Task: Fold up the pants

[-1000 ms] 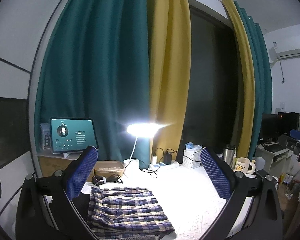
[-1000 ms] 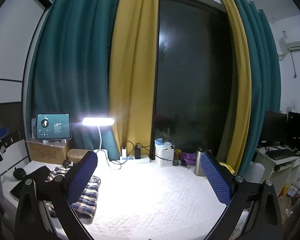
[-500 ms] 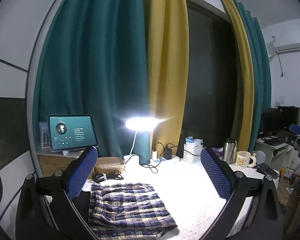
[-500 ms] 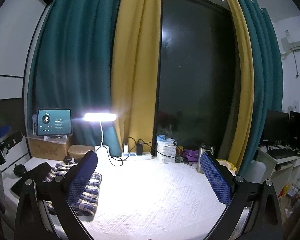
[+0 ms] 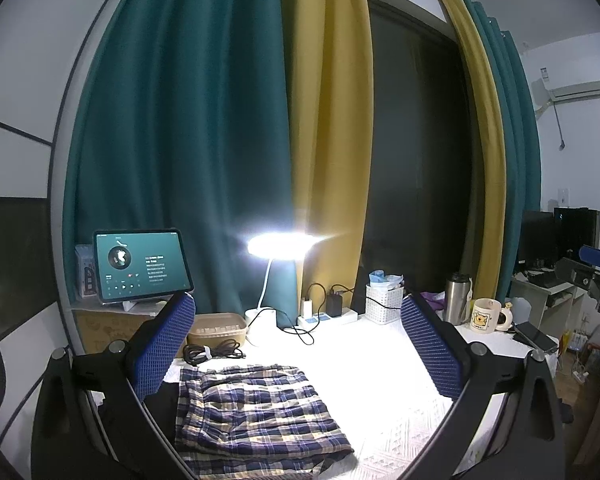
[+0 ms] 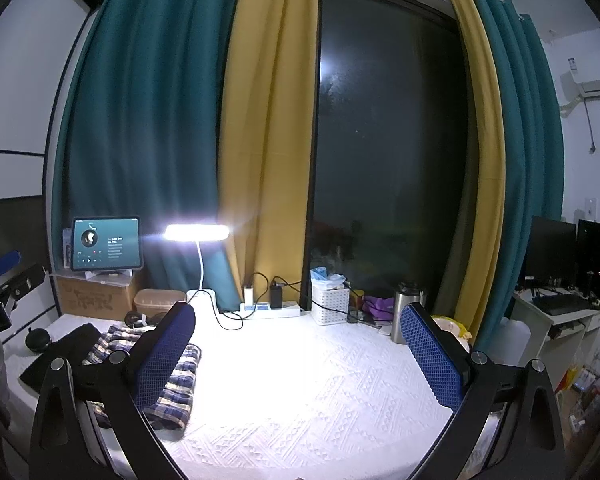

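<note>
Left tongs (image 5: 296, 340): spread wide, nothing between the blue pads, held above the table (image 5: 380, 368) and clear of it. Right tongs (image 6: 298, 350): likewise spread wide and empty, raised over the bare middle of the white textured cover. Pants (image 5: 252, 408): plaid, folded into a compact rectangle, lying flat on the left part of the table, below and between the left tongs' fingers in the left wrist view; in the right wrist view partly hidden behind the left-hand finger (image 6: 164, 356) of the right tongs. Dark garment (image 6: 60, 352): touching the pants on their left side. Coiled black cable (image 5: 212, 352): just behind the pants. Tan box (image 5: 218, 328): behind the cable. Desk lamp (image 5: 280, 244): lit, with its base near the box. Power strip (image 5: 328, 316): right of the lamp base, with chargers plugged in. White basket (image 5: 384, 304): beside the strip. Steel flask (image 5: 456, 296) and mug (image 5: 486, 316): at the right end of the table, near each other. Phone (image 5: 536, 336): near the mug, at the table's right edge. Tablet (image 5: 140, 266): propped upright on a cardboard box (image 6: 96, 298) at the far left, screen on. Teal and yellow curtains (image 5: 188, 140): hanging behind the table, flanking a dark window (image 6: 388, 140).
</note>
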A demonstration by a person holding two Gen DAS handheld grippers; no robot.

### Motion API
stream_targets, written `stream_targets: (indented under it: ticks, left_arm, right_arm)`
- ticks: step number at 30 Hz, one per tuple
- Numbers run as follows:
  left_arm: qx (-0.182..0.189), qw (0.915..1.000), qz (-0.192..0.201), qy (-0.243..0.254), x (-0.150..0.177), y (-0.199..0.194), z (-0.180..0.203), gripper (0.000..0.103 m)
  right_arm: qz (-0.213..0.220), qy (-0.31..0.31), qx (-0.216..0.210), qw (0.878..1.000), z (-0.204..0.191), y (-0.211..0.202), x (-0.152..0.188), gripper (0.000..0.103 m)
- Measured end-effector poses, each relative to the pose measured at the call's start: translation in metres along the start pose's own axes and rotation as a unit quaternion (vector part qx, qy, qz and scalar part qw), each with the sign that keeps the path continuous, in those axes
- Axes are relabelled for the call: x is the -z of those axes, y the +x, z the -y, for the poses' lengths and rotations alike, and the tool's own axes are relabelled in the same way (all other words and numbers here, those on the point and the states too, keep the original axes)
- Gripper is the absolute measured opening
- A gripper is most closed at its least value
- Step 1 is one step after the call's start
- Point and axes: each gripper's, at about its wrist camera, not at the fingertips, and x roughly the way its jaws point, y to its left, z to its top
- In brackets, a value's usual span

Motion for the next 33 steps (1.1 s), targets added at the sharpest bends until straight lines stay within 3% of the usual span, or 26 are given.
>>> stream_targets:
  ticks: [33]
  left_arm:
    - [0.005, 0.9999, -0.008, -0.003, 0.0019, 0.0, 0.0043, 0.102]
  right_arm:
    - [-0.004, 0.002, 0.005, 1.0, 0.0037, 0.0002, 0.0087, 0.103]
